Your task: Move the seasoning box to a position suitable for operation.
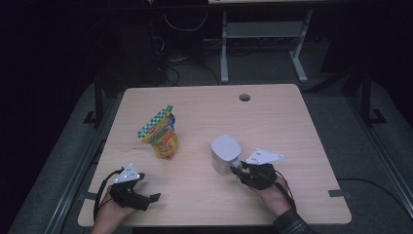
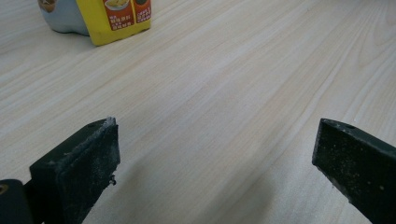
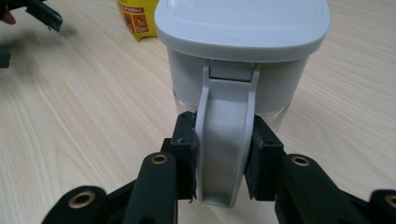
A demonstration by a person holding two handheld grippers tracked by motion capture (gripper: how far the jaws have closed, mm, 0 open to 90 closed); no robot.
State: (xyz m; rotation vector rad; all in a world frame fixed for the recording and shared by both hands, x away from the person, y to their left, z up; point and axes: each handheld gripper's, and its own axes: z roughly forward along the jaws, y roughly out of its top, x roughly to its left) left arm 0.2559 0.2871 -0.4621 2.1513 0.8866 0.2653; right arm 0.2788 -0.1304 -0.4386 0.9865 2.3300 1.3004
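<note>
Pitcher (image 1: 225, 154), a grey lidded jug, stands upright on the table (image 1: 272, 117) right of centre, its handle turned toward the person. High view: the right gripper (image 1: 237, 170) meets the pitcher at that handle, a placement that suits lifting or tilting by the handle. The left gripper (image 1: 155, 197) rests near the front edge, well apart from the pitcher, pointing across the table. A yellow snack bag (image 1: 163, 134) stands left of centre, touched by neither gripper.

Left gripper view: the jaws stand wide apart with bare wood between them; nothing is held. The snack bag's lower edge (image 2: 119, 21) sits ahead, at upper left.

Right gripper view: both jaws are closed against the sides of the pitcher handle (image 3: 225, 140), pads flat on the grey plastic below the lid hinge. The grip appears firm and centred. The bag (image 3: 136, 18) stands behind the pitcher.
</note>
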